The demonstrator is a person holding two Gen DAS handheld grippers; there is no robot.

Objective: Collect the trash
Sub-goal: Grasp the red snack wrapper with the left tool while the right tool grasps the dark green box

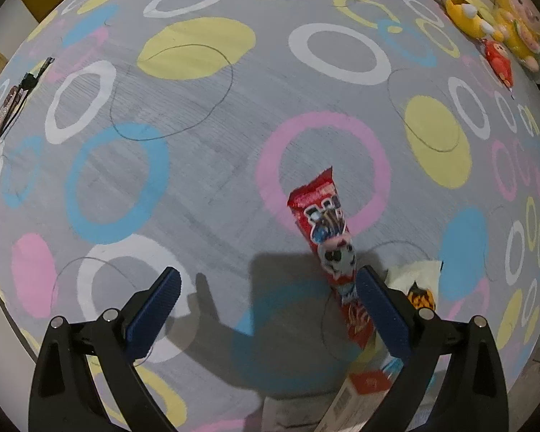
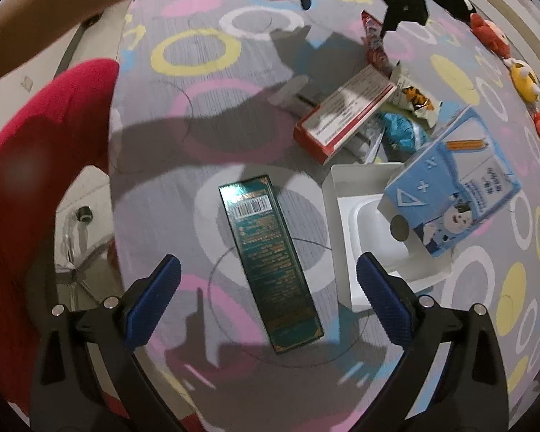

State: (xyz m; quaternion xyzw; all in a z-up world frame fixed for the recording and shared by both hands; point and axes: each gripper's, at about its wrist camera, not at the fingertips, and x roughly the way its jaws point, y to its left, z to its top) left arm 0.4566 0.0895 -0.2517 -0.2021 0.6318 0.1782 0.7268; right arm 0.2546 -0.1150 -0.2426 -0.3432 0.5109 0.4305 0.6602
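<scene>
In the left wrist view my left gripper (image 1: 268,309) is open above the patterned tablecloth (image 1: 205,115). A red snack wrapper (image 1: 327,230) lies just inside its right finger (image 1: 381,309); a crumpled white and orange wrapper (image 1: 419,280) lies beyond that finger. A red and white box (image 1: 356,396) shows at the bottom. In the right wrist view my right gripper (image 2: 268,298) is open over a long green box (image 2: 270,262) that lies between the fingers. The red and white box (image 2: 345,111), a blue wrapper (image 2: 399,129), a blue cartoon carton (image 2: 453,187) and a white tray (image 2: 370,230) lie to the right.
Plush toys (image 1: 514,32) line the far right edge of the table; they also show in the right wrist view (image 2: 522,75). A dark cable and a red strip (image 1: 3,115) lie at the left edge. A person's red sleeve (image 2: 36,165) and arm are at the left.
</scene>
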